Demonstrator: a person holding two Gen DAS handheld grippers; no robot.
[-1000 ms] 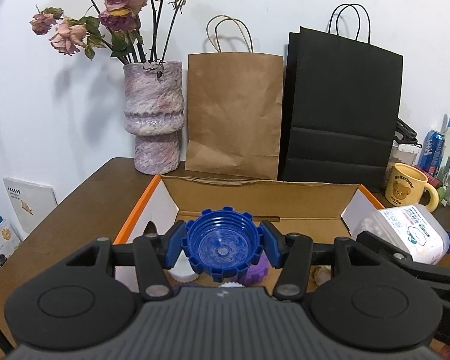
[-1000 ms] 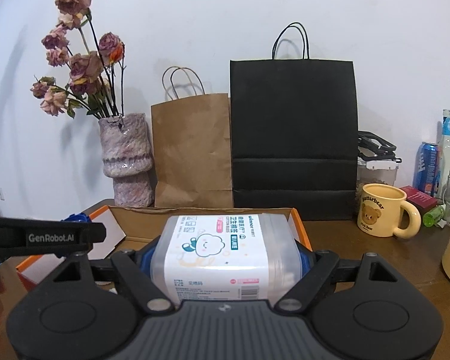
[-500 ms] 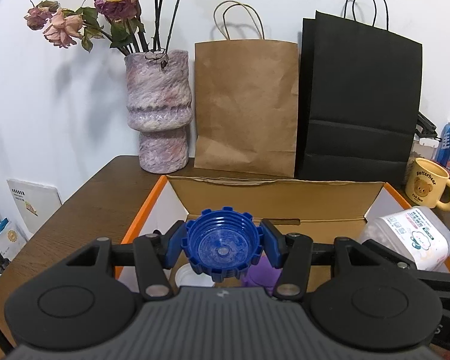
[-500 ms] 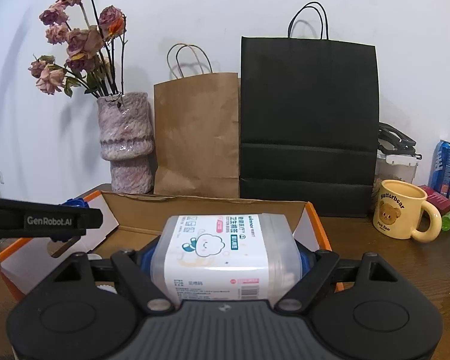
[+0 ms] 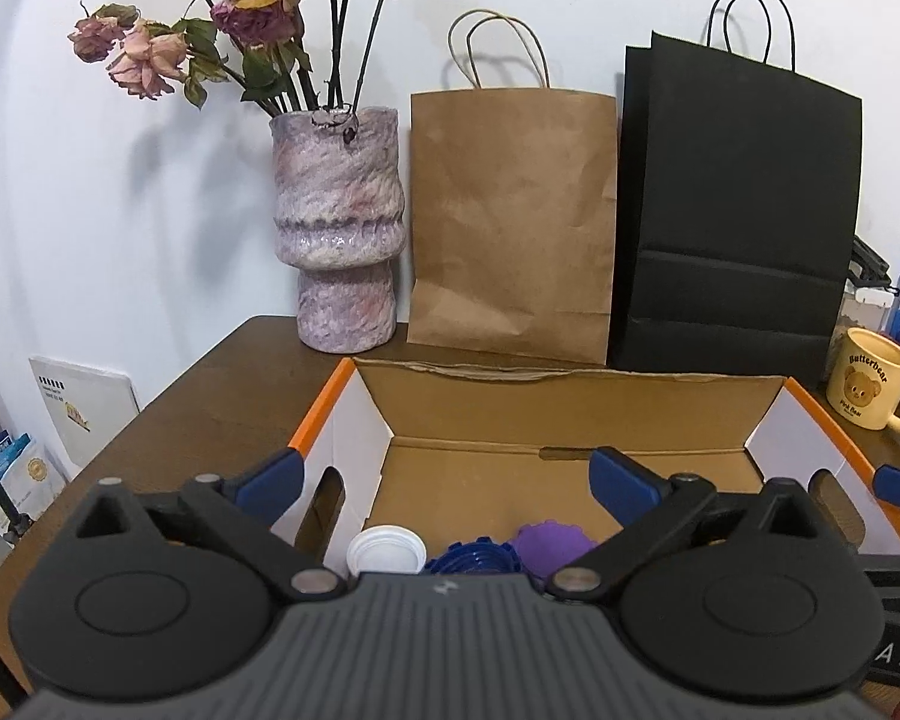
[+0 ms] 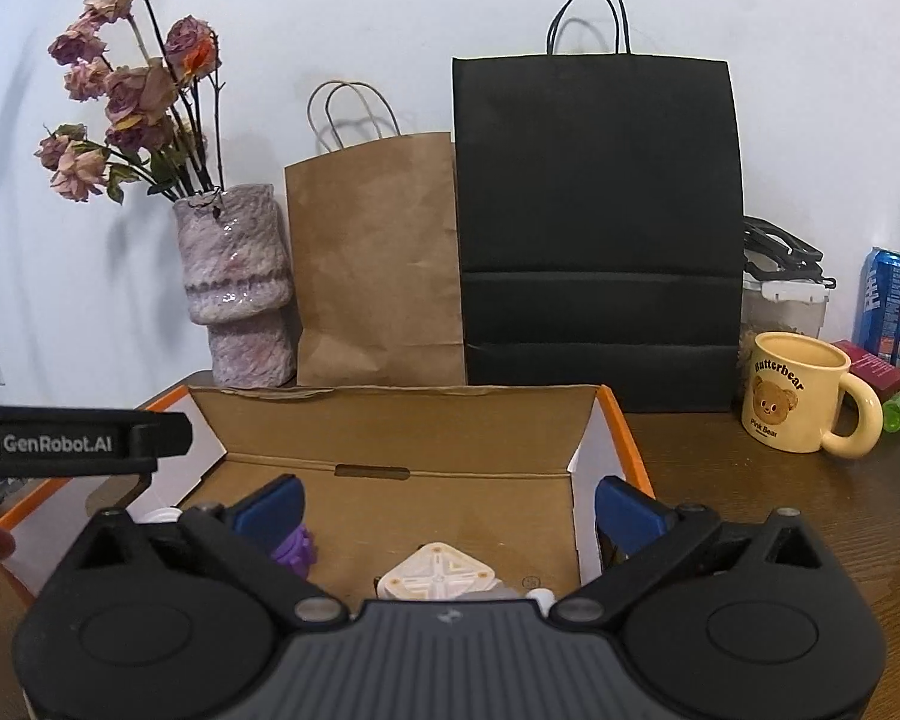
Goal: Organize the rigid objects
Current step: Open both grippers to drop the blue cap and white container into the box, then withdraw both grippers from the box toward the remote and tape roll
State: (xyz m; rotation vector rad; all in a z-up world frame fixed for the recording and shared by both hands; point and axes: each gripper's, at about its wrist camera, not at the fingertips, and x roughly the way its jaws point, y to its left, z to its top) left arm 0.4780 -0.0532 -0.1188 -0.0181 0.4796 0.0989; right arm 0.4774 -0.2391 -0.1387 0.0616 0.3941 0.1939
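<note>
An open cardboard box (image 5: 570,387) with orange outer edges sits on the brown table; it also shows in the right wrist view (image 6: 390,402). My left gripper (image 5: 447,483) is open and empty above the box's left part. Below it lie a white cap (image 5: 385,549), a blue ribbed cap (image 5: 474,558) and a purple cap (image 5: 555,543). My right gripper (image 6: 447,507) is open and empty above the box's right part. Under it lies a cream, cross-marked object (image 6: 435,579), with the purple cap (image 6: 297,552) to its left. The white cotton-swab container is hidden.
Behind the box stand a mottled vase (image 5: 336,234) with dried roses, a brown paper bag (image 5: 513,222) and a black paper bag (image 5: 735,210). A yellow bear mug (image 6: 795,399), cans and bottles (image 6: 882,303) stand at the right. The table's left edge is near the box.
Both grippers have opened. The blue cap has dropped from the left gripper into the box. The white container has left the right gripper and is out of sight.
</note>
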